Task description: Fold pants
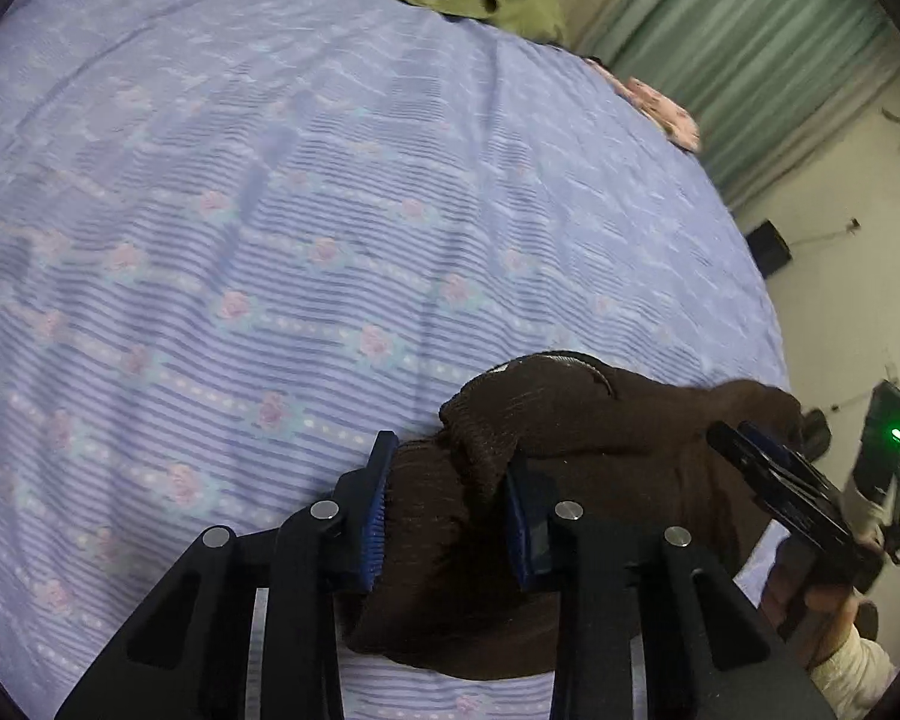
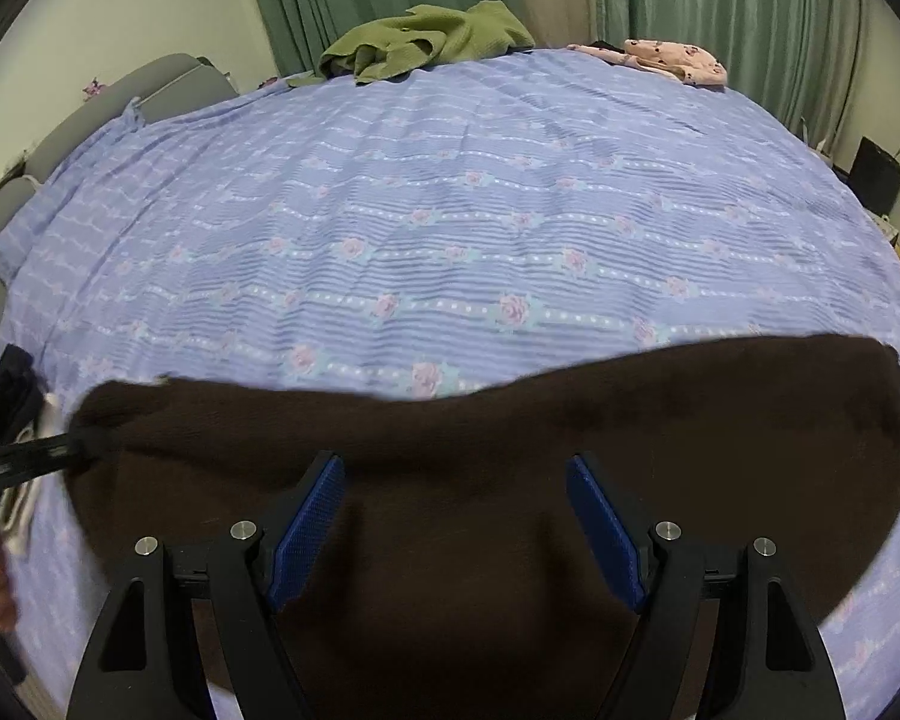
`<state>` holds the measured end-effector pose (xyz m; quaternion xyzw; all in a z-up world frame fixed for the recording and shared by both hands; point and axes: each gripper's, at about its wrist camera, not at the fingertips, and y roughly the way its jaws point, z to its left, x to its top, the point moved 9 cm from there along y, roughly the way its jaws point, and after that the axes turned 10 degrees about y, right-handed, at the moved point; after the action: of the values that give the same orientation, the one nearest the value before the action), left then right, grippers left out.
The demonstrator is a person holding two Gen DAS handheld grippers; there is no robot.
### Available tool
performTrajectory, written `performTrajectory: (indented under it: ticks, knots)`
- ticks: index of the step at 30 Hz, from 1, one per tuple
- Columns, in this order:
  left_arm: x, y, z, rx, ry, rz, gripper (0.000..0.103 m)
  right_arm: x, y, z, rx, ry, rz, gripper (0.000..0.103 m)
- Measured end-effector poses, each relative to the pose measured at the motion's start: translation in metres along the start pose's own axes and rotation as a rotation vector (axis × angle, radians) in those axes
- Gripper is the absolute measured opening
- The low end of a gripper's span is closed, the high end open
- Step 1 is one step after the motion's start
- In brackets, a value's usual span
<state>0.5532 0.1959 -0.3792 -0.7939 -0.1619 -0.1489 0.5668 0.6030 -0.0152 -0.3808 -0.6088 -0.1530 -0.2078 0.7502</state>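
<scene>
**Brown pants bunched in left tongs; right tongs spread above them**

The left gripper [image 1: 447,516] pinches a bunched fold of the brown pants [image 1: 570,450]; the cloth hides the contact at its pads. The pants' near edge is cut off below both views. The right gripper [image 2: 456,528] stands spread over the pants, and only its own view shows them stretched wide across the bedsheet [image 2: 450,210], with the green garment [image 2: 426,39] far ahead.
</scene>
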Motion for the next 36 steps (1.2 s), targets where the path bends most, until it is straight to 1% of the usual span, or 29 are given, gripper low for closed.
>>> performTrajectory:
  ticks: [2,5,7,8,10,11,12,13,14,15,16,18,20,21,22,24,26,28,29,31,32,33,36]
  knots:
    - [-0.001,0.012,0.006,0.023,-0.005,0.029,0.032,0.009,0.026,-0.004,-0.048,-0.005,0.021,0.076]
    - [-0.001,0.025,0.006,0.088,0.053,0.055,0.032,0.023,0.056,-0.018,-0.116,-0.007,0.037,0.073]
    - [-0.005,0.03,0.009,0.122,0.073,0.082,0.035,0.033,0.066,-0.028,-0.129,0.019,0.044,0.073]
    - [-0.008,0.028,0.013,0.132,0.077,0.088,0.036,0.037,0.065,-0.031,-0.118,0.034,0.047,0.073]
    - [-0.006,0.022,0.014,0.173,0.082,0.085,0.046,0.042,0.054,-0.035,-0.096,0.047,0.033,0.073]
    - [-0.003,0.015,0.013,0.204,0.09,0.073,0.049,0.044,0.041,-0.036,-0.088,0.044,0.004,0.073]
    - [-0.001,0.005,0.01,0.243,0.108,0.049,0.058,0.045,0.025,-0.036,-0.077,0.042,-0.03,0.073]
    - [0.002,-0.011,0.004,0.286,0.133,0.009,0.069,0.044,0.012,-0.035,-0.06,0.036,-0.054,0.073]
    - [0.004,-0.027,-0.004,0.312,0.156,-0.04,0.072,0.041,-0.004,-0.034,-0.041,0.024,-0.078,0.074]
    - [0.003,-0.038,-0.012,0.31,0.178,-0.071,0.076,0.034,-0.025,-0.032,-0.024,0.002,-0.106,0.074]
    - [-0.001,-0.051,-0.024,0.285,0.207,-0.094,0.077,0.027,-0.039,-0.03,-0.015,-0.015,-0.119,0.074]
    - [-0.017,-0.066,-0.042,0.236,0.24,-0.095,0.077,0.005,-0.069,-0.029,0.022,-0.037,-0.127,0.074]
    - [-0.035,-0.069,-0.051,0.192,0.232,-0.071,0.077,-0.019,-0.085,-0.031,0.058,-0.031,-0.09,0.074]
    - [-0.052,-0.066,-0.054,0.157,0.212,-0.045,0.077,-0.032,-0.089,-0.032,0.063,-0.026,-0.066,0.074]
    - [-0.062,-0.063,-0.054,0.14,0.189,-0.027,0.077,-0.049,-0.091,-0.034,0.065,-0.021,-0.031,0.074]
    - [-0.085,-0.052,-0.049,0.099,0.098,0.02,0.077,-0.08,-0.09,-0.039,0.06,-0.001,0.031,0.074]
    - [-0.106,-0.038,-0.039,0.047,-0.023,0.052,0.076,-0.109,-0.084,-0.044,0.044,0.029,0.1,0.074]
    - [-0.115,-0.024,-0.029,0.001,-0.125,0.063,0.075,-0.13,-0.079,-0.047,0.026,0.058,0.139,0.074]
    - [-0.117,-0.018,-0.026,-0.014,-0.175,0.063,0.074,-0.137,-0.077,-0.046,0.028,0.067,0.151,0.074]
    - [-0.114,-0.008,-0.024,-0.052,-0.237,0.05,0.073,-0.147,-0.073,-0.042,0.021,0.069,0.159,0.073]
    - [-0.111,0.0,-0.024,-0.07,-0.26,0.052,0.073,-0.149,-0.07,-0.039,0.023,0.069,0.162,0.069]
    - [-0.111,0.009,-0.024,-0.069,-0.283,0.057,0.073,-0.15,-0.067,-0.037,0.035,0.071,0.166,0.064]
    - [-0.111,0.033,-0.019,-0.081,-0.362,0.073,0.072,-0.148,-0.056,-0.031,0.064,0.089,0.179,0.059]
